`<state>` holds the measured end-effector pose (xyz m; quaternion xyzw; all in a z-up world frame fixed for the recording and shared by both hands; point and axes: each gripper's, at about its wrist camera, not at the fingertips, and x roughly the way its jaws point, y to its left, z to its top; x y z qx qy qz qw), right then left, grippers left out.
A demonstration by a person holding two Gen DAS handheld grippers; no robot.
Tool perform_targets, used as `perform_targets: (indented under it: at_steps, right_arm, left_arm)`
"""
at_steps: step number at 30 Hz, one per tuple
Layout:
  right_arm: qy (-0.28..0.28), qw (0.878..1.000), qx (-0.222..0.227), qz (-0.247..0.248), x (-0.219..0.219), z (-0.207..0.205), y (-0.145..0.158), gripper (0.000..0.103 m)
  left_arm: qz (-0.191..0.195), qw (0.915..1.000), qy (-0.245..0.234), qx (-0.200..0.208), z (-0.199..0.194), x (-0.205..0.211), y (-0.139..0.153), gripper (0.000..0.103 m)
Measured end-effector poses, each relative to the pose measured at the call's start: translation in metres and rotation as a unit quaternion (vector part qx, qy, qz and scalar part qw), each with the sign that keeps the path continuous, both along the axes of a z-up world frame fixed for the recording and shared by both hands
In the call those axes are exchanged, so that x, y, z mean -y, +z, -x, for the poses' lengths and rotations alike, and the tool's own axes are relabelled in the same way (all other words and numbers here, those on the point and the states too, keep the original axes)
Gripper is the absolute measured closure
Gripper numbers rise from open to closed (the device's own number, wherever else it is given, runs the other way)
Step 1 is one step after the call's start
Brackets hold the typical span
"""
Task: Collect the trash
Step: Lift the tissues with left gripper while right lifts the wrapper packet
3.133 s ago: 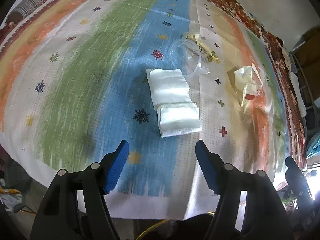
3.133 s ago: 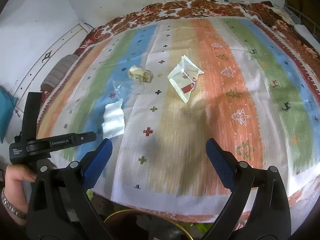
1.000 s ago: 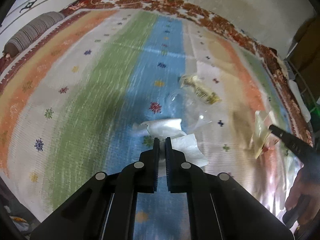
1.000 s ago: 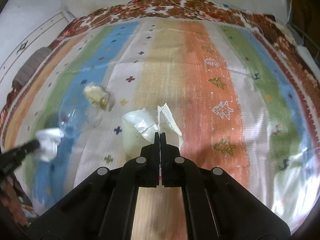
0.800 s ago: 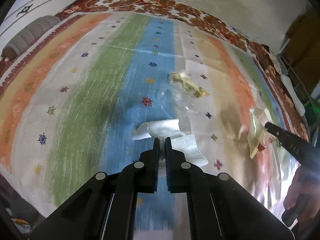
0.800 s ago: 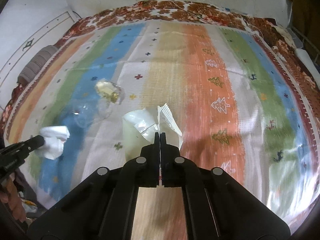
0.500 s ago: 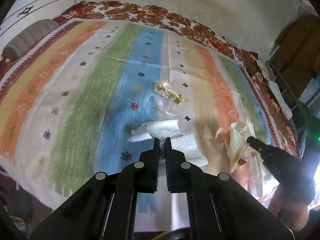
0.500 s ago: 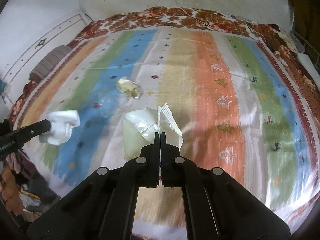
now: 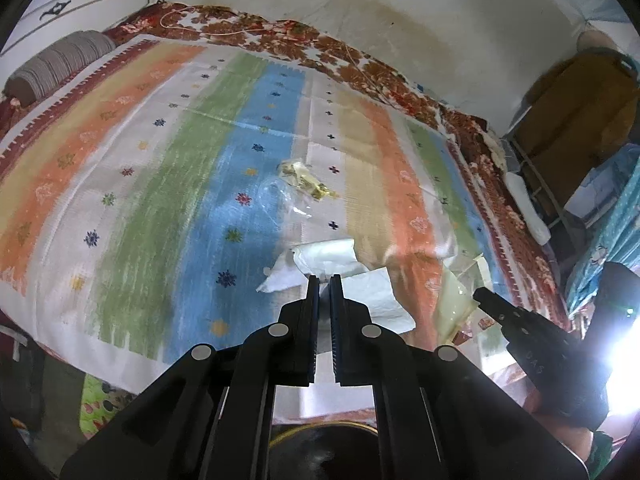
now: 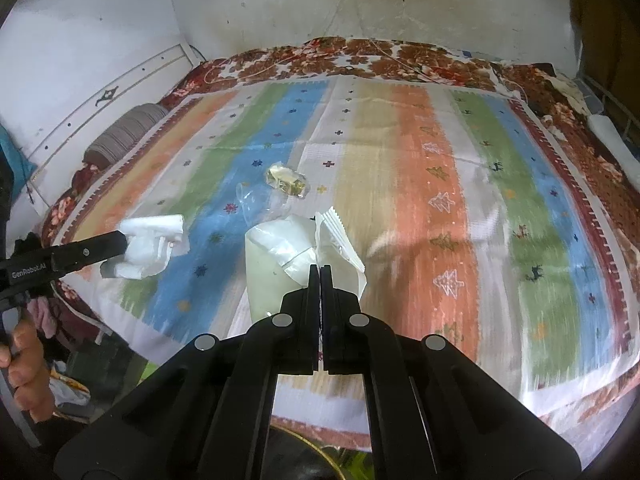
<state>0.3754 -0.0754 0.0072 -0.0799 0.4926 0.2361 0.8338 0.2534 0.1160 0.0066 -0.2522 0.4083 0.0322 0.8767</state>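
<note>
Above the striped bed (image 9: 160,184), the left tool (image 9: 324,278) is gripping white tissue (image 9: 340,272) and the right tool (image 10: 320,269) a plastic wrapper (image 10: 280,256), both lifted clear for disposal.

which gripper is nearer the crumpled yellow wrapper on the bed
Left, narrowly. The left gripper holds white tissue just short of the yellow wrapper; the right gripper hangs farther back.
</note>
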Motion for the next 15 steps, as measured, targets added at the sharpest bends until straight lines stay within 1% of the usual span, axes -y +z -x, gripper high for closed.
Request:
perform_targets:
  at_steps: [3,6,7,11,15]
  right_arm:
    - [0.001,1.000,-0.001,-0.008,0.005,0.011,0.007,0.103]
    - [0.000,1.000,0.004,-0.015,0.008,0.020,0.013,0.103]
    - [-0.003,1.000,0.012,-0.016,0.010,0.026,0.017,0.103]
    - [-0.004,0.999,0.026,-0.025,0.016,0.041,0.029,0.103]
    - [-0.005,0.999,0.030,-0.036,0.022,0.055,0.037,0.103]
  left_arm:
    - [-0.001,0.9999,-0.005,0.009,0.008,0.006,0.005,0.098]
    - [-0.015,0.9997,-0.009,0.015,0.012,0.012,0.007,0.098]
    - [-0.018,0.9997,-0.009,0.015,0.014,0.013,0.008,0.098]
    - [-0.010,0.9997,-0.010,0.021,0.022,0.015,0.009,0.098]
    - [-0.009,0.9994,-0.018,0.029,0.032,0.021,0.012,0.098]
